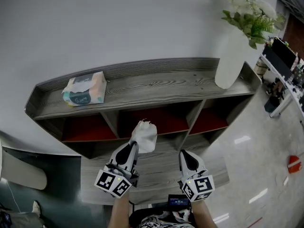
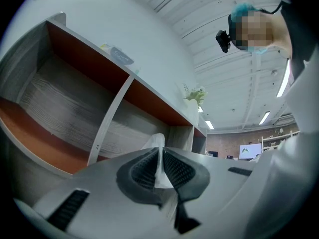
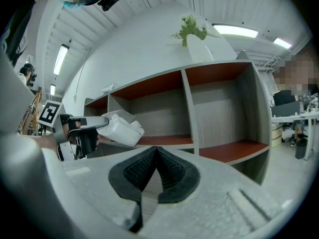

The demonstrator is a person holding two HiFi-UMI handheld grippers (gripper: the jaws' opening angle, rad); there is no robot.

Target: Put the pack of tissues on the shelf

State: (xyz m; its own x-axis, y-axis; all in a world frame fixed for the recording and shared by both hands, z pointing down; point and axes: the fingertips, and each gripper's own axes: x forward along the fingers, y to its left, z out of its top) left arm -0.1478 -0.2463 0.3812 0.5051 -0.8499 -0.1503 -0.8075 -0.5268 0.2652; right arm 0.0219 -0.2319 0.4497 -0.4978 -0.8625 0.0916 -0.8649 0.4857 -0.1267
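The pack of tissues point(image 1: 85, 89), pastel-printed with a sheet sticking out, lies on the top board of the grey wooden shelf point(image 1: 156, 82), towards its left end. My left gripper point(image 1: 134, 146) is in front of the middle compartment, shut on a single white tissue point(image 1: 145, 136) that stands up from its jaws. The left gripper view has that tissue point(image 2: 158, 156) pinched between the black pads. My right gripper point(image 1: 185, 155) hovers beside it to the right; in its own view the right gripper point(image 3: 157, 156) is shut with nothing in it.
A white vase point(image 1: 231, 61) with green sprigs stands at the right end of the top board. Below are three red-lined compartments point(image 1: 156, 120) and a lower wooden ledge point(image 1: 156, 172). Glossy floor lies to the right, with desks at the far right.
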